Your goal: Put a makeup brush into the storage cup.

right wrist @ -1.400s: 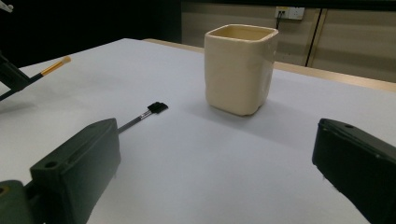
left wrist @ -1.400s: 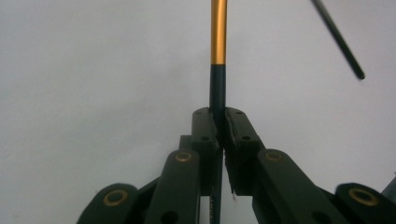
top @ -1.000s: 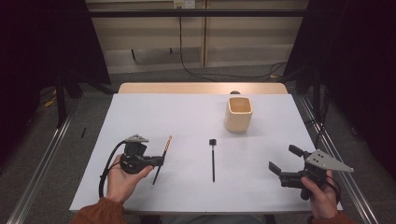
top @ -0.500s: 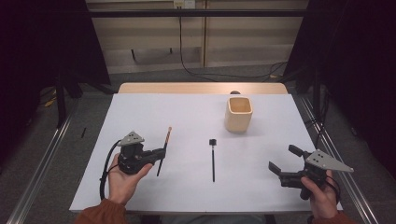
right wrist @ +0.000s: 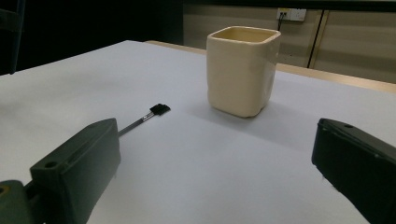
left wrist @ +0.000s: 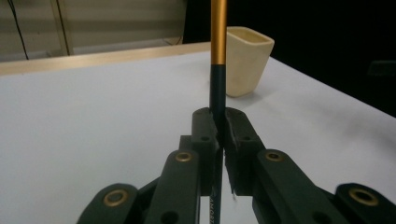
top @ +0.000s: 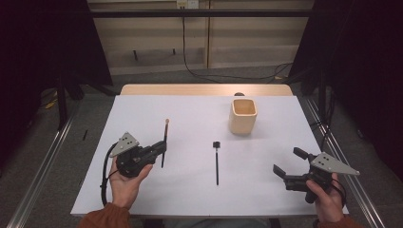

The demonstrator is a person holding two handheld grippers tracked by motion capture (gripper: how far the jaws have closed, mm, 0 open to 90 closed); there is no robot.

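Gripping the pencil [top: 165,142] tight, the left gripper [top: 159,149] has shifted toward 9 o'clock, pencil still pointing to 12 o'clock, while the right gripper [top: 287,165] waits wide open.

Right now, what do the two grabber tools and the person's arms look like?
Both grippers, the left gripper and the right gripper, are black, each topped with a grey three-cornered plate. Their jointed jaws have brass-coloured rivets. A black cable loops from the left one. The sleeves are rust-orange.

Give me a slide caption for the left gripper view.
Left gripper clamps a black-and-gold brush, cream cup beyond.
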